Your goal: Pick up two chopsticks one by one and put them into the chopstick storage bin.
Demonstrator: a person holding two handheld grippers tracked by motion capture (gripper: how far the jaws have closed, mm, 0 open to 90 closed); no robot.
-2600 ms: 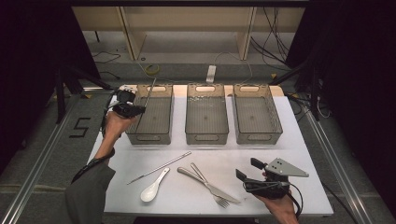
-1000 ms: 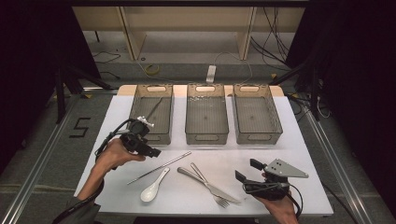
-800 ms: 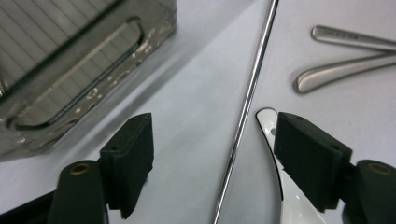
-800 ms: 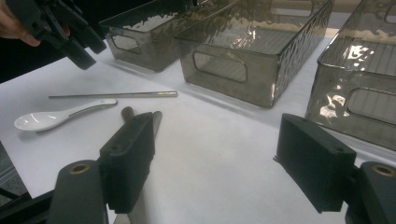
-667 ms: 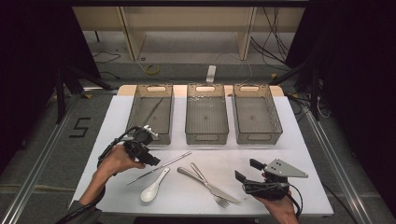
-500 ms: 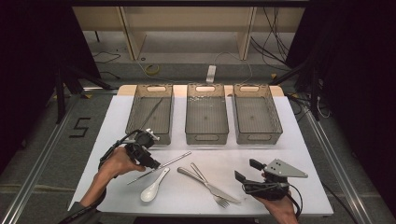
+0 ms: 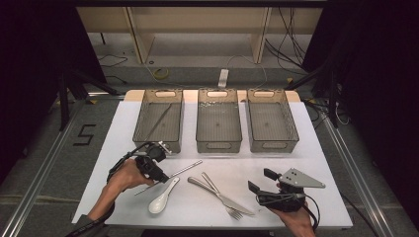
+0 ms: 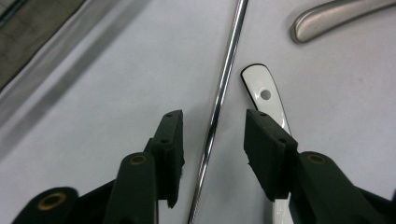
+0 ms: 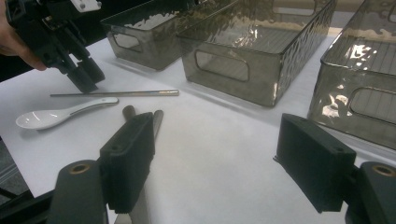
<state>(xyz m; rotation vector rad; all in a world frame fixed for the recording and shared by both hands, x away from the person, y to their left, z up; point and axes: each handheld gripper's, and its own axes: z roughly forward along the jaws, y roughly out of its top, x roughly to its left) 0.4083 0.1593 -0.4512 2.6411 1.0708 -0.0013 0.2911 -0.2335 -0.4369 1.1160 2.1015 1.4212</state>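
A metal chopstick (image 7: 185, 169) lies on the white table, with a white spoon (image 7: 162, 197) just beside it. My left gripper (image 7: 159, 174) is down over the chopstick's near half. In the left gripper view the gripper (image 8: 215, 135) is open and the chopstick (image 8: 223, 88) runs between the jaws, touching neither. The spoon's handle (image 8: 262, 91) lies by the right jaw. A second chopstick (image 7: 158, 121) rests in the left bin (image 7: 142, 116). My right gripper (image 7: 260, 181) hovers open and empty at the front right, and its own view shows the gripper (image 9: 215, 149) wide open.
A knife (image 7: 222, 197) and a fork (image 7: 220, 195) lie crossed mid-table, the knife handle (image 9: 156, 119) near my right gripper's left jaw. The middle bin (image 7: 219, 143) and right bin (image 7: 272, 144) stand empty behind. The table's front edge is close to both hands.
My left gripper came back from the left bin, leaving a chopstick in it, and dropped to straddle the chopstick on the table. The right gripper stayed put.
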